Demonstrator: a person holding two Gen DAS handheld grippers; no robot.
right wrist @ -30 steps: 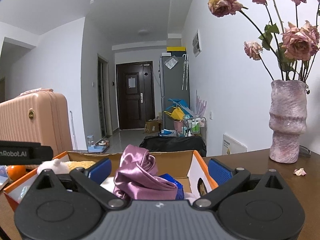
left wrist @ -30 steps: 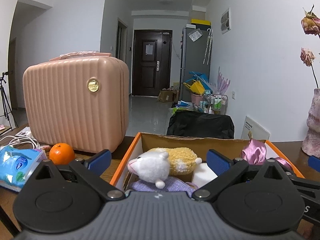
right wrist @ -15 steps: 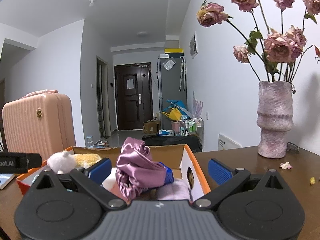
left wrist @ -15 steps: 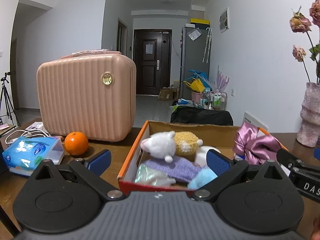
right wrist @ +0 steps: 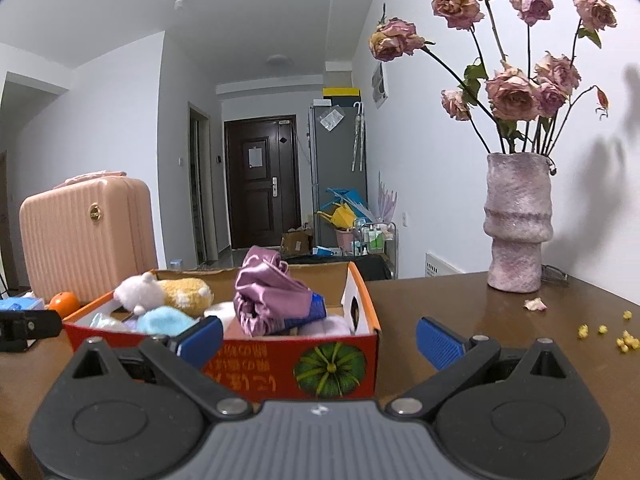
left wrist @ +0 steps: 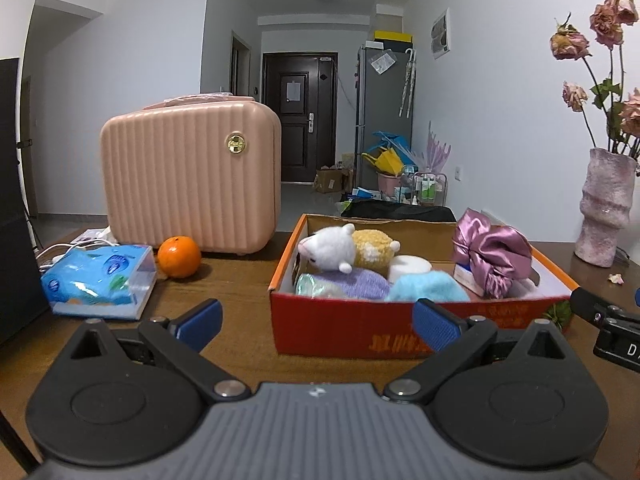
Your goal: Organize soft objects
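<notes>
While both hand-held grippers hover above the wooden surface (left wrist: 240,280) short of the box, each has its blue pads spread wide with nothing between them: the left hand-held gripper (left wrist: 316,322) faces the box's red front wall, and the right hand-held gripper (right wrist: 318,336) faces its pumpkin-printed corner. The cardboard box (left wrist: 352,320) sits in the middle of the surface and holds the soft things: a white and yellow plush toy (left wrist: 340,248) at the back, a purple satin scrunchie (left wrist: 494,256) piled at the right end, a light blue fluffy piece (left wrist: 428,286) and a lilac knit piece (left wrist: 360,282) near the front wall. Left of the box lie an orange (left wrist: 179,256) and a tissue pack (left wrist: 98,280), with a pink case (left wrist: 188,180) behind them. A vase of dried roses (right wrist: 518,224) stands toward the right edge, well apart from the box.
</notes>
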